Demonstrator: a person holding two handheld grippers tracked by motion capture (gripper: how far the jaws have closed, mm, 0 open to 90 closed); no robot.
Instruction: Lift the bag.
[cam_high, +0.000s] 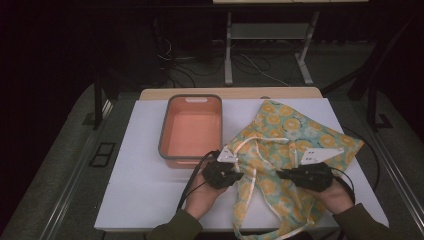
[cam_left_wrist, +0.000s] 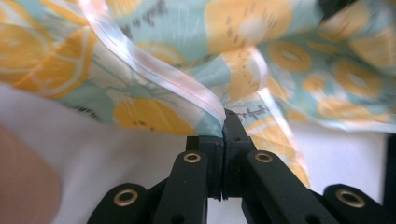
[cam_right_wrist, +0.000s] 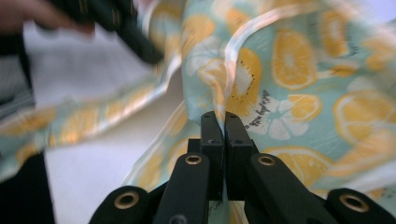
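A teal cloth (cam_high: 280, 130) printed with orange slices and edged with white trim lies crumpled on the right half of the white table (cam_high: 140, 190). My left gripper (cam_high: 239, 176) is at the cloth's left edge, pointing right. In the left gripper view it (cam_left_wrist: 224, 122) is shut on the cloth (cam_left_wrist: 154, 112) right at the white trim (cam_left_wrist: 168, 77). My right gripper (cam_high: 280, 174) points left toward it, a short way apart. Its jaws (cam_right_wrist: 225, 119) are shut on a fold of the cloth (cam_right_wrist: 299, 60). The left gripper (cam_right_wrist: 126, 28) shows blurred at the upper left of the right gripper view.
A salmon-pink tub with a grey rim (cam_high: 164, 131) stands empty at the table's middle back, just left of the cloth. A wooden strip (cam_high: 230, 93) runs along the far edge. Cables and a metal frame (cam_high: 228, 60) lie on the floor beyond.
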